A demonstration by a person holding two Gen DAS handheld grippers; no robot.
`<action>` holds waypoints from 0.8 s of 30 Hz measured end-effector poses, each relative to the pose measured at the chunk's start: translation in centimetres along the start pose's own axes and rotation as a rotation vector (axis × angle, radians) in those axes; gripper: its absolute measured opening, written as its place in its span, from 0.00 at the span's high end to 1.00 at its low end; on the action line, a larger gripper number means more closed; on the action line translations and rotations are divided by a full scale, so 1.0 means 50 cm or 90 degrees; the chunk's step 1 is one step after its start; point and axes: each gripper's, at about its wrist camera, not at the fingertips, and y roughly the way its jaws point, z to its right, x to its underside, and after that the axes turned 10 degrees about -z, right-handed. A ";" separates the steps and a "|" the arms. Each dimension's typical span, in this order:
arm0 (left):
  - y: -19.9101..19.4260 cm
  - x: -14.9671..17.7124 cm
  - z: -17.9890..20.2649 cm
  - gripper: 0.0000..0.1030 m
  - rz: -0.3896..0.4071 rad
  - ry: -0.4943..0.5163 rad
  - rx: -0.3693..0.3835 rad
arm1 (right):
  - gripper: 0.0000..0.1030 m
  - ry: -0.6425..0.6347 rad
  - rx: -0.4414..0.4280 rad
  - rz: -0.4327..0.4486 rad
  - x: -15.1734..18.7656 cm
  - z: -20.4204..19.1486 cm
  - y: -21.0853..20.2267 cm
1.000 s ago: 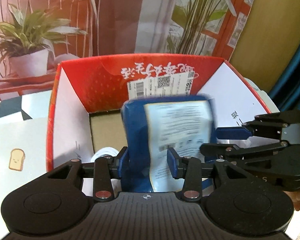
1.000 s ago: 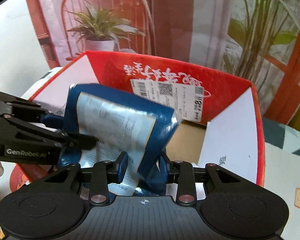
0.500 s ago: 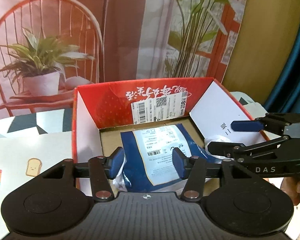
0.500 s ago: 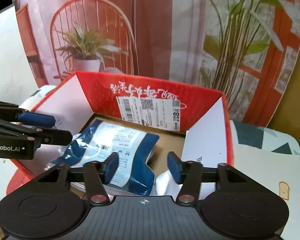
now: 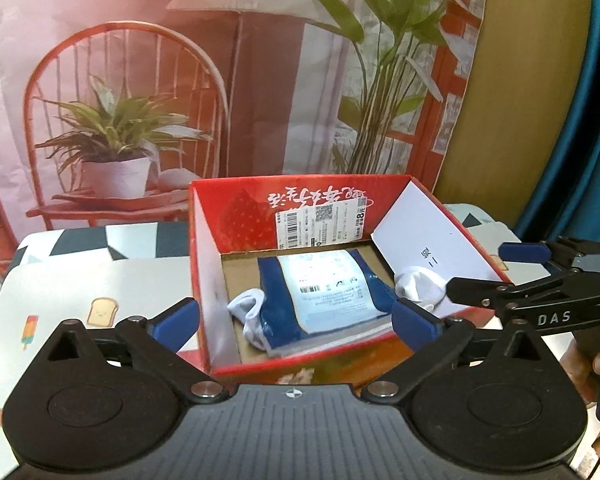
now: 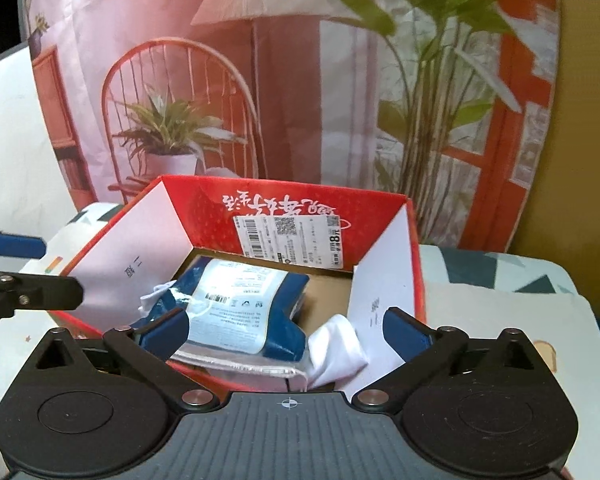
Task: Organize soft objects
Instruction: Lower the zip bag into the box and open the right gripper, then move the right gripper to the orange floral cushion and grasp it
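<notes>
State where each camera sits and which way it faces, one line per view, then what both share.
Left wrist: mounted on the left gripper, facing forward and down into the red box; own open fingers show, the right gripper and a fingertip at right.
Right wrist: mounted on the right gripper, facing the same box from its other side; own open fingers show, the left gripper at left.
Shared: box, blue packet, white socks.

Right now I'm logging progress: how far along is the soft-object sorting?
Done: the blue packet lies in the red box, with white socks beside it. In hand: nothing; the left gripper and right gripper are both open. Left: no other loose soft items show in these views.
</notes>
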 end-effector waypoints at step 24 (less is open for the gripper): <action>-0.056 0.230 -0.015 0.02 -0.028 -0.079 -0.003 | 0.00 0.049 -0.031 0.042 0.226 -0.017 -0.093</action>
